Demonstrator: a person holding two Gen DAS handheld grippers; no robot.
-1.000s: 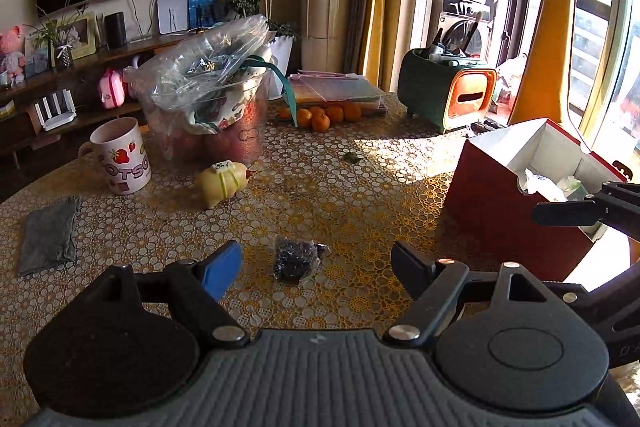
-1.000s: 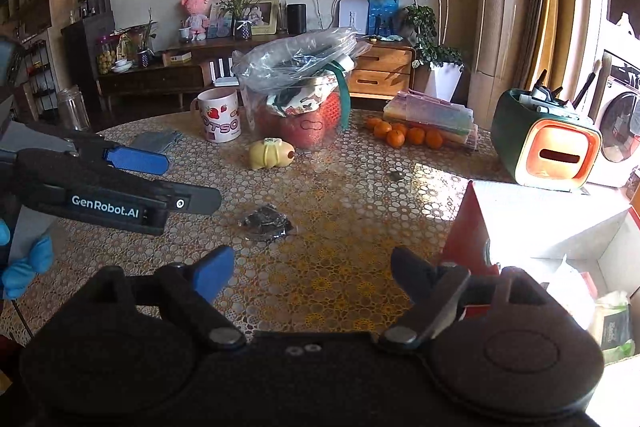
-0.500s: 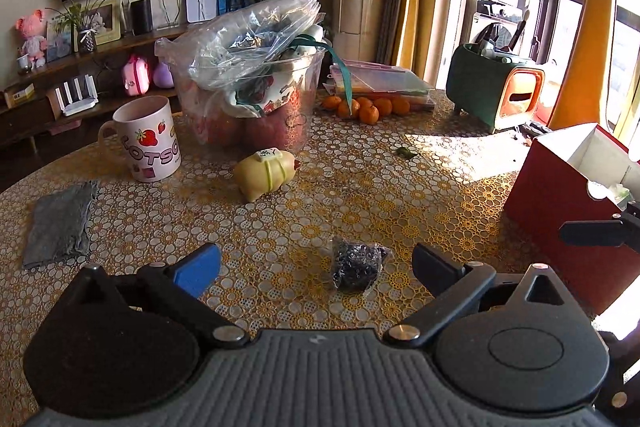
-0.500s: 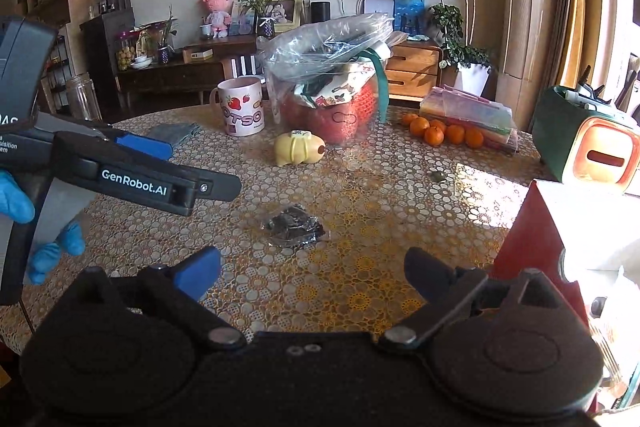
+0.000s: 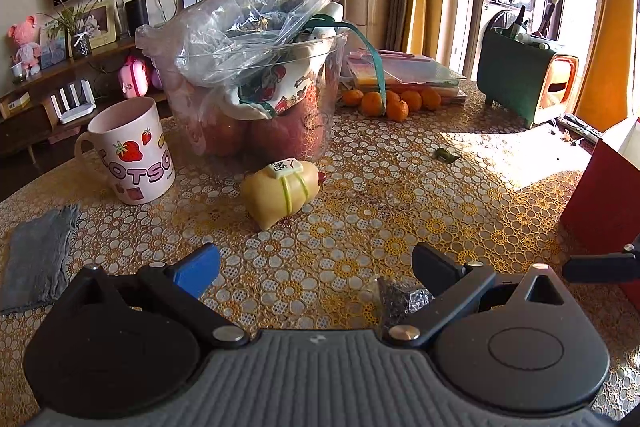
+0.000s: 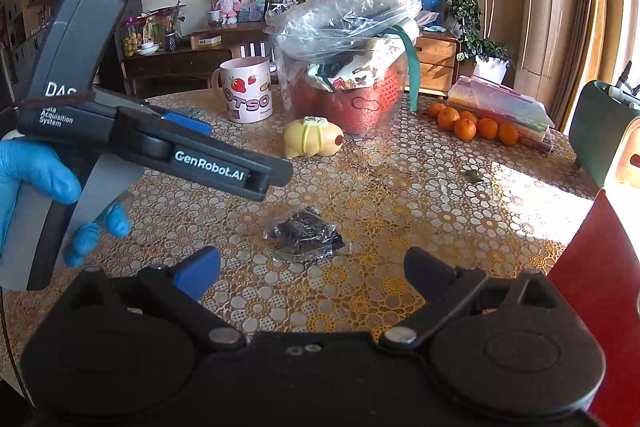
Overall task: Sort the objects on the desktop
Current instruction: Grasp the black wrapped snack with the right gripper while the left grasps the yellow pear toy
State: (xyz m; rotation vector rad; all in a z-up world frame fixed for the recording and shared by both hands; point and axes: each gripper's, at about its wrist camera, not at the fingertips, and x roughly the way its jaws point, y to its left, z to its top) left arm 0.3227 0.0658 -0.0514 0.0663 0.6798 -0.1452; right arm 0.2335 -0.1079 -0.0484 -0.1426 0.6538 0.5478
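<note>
Left wrist view shows the left gripper [image 5: 316, 267] low over a round table covered in yellow-and-white floral lace cloth [image 5: 400, 195]. Its jaws stand wide apart with nothing pressed between them; over the last second they have been opening, and they have held that width for the last half second. A small crinkled clear packet of dark contents [image 5: 396, 301] lies on the cloth at about five o'clock from the gap's middle, just inside the right finger and partly hidden by it. At twelve o'clock sits a pale yellow pig-shaped toy with green bands [image 5: 282, 191], and beyond it a clear plastic tub stuffed with a plastic bag and red items [image 5: 256, 75]. A white mug with strawberry print [image 5: 132, 155] stands at ten o'clock, a folded grey cloth [image 5: 38, 263] at nine, a row of oranges [image 5: 392, 103] at one, and a red open box [image 5: 604, 195] at three.

From the right wrist view, the right gripper [image 6: 312, 269] has its jaws spread wide too, having just been opening, empty. The packet [image 6: 306, 235] lies on the cloth at twelve o'clock, just ahead of the fingertips and untouched. A blue-gloved hand [image 6: 36, 179] holds the left tool at nine o'clock.
</note>
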